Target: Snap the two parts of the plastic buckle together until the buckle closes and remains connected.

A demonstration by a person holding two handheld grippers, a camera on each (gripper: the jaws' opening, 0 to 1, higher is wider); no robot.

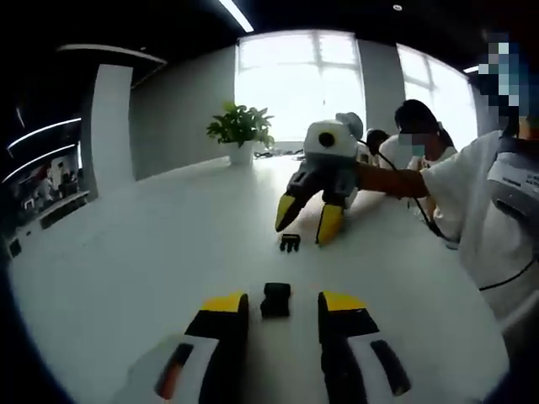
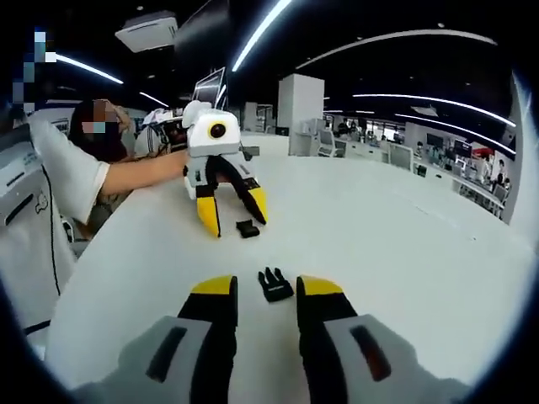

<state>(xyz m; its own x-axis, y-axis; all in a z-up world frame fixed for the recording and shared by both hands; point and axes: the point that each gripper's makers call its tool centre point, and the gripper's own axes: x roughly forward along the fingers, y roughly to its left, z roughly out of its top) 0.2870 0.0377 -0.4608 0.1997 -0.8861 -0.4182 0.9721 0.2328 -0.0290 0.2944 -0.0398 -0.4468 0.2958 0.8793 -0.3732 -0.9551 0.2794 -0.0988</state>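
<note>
Two black buckle parts lie apart on the white table (image 1: 126, 252). The boxy socket part (image 1: 275, 300) rests between the yellow tips of my open left gripper (image 1: 282, 303), touching neither jaw. The pronged part (image 2: 274, 284) lies just ahead of my open right gripper (image 2: 266, 286), between its tips. Each gripper faces the other across the table: the right gripper (image 1: 307, 219) hovers just behind the pronged part (image 1: 290, 242), and the left gripper (image 2: 233, 210) stands over the socket part (image 2: 247, 229). A short stretch of table separates the two parts.
A potted plant (image 1: 240, 130) stands at the table's far end by the window. A person in a white shirt (image 1: 484, 210) stands at the table's right edge, and other people (image 1: 417, 135) sit behind. The table edge (image 2: 67, 278) curves close on the left.
</note>
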